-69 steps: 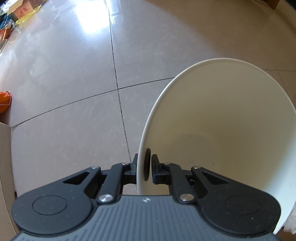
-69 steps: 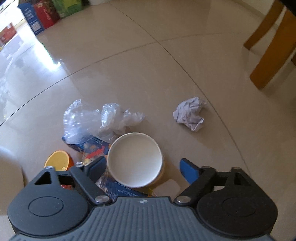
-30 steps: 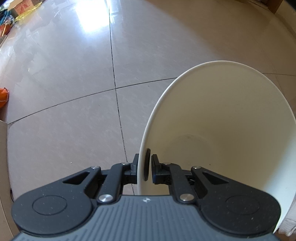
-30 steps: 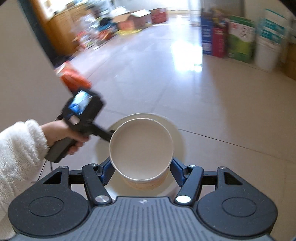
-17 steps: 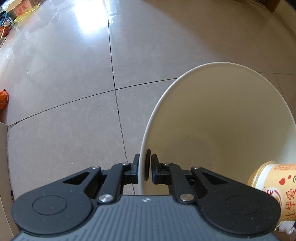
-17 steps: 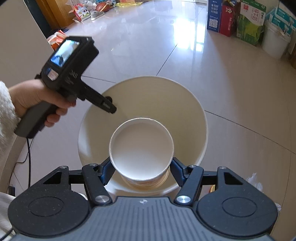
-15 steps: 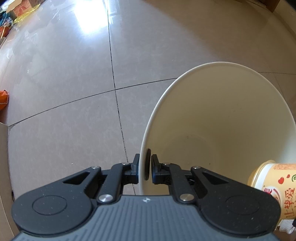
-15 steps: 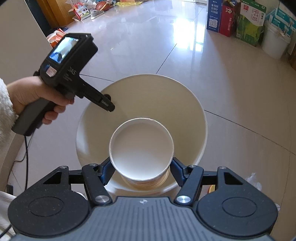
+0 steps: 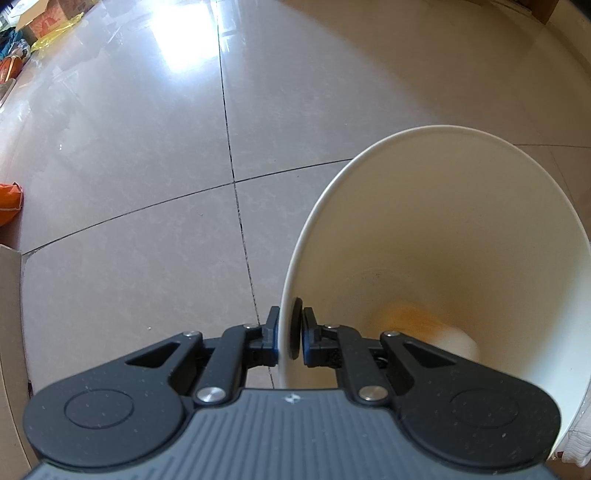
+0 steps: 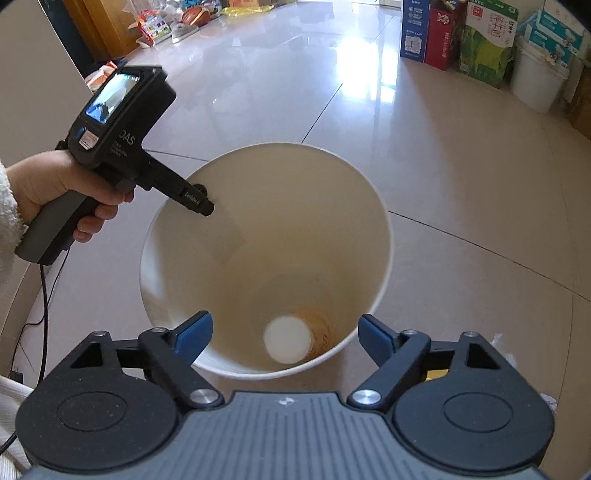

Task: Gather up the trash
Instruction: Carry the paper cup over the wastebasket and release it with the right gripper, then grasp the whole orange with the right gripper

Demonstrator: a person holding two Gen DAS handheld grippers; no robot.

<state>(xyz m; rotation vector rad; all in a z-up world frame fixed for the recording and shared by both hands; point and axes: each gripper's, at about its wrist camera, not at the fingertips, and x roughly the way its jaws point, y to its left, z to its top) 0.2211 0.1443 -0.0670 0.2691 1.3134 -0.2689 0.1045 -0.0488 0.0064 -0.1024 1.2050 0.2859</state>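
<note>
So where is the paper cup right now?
The paper cup lies at the bottom of the white bin, below the open right gripper. The left gripper is clamped on the bin's rim; its view shows the cup blurred.

Glossy beige tile floor (image 10: 461, 155) with dark grout lines, strong window glare. Cardboard boxes (image 10: 458, 35) and white bucket (image 10: 537, 86) along far wall; wooden furniture (image 10: 94, 31) and clutter far left.
</note>
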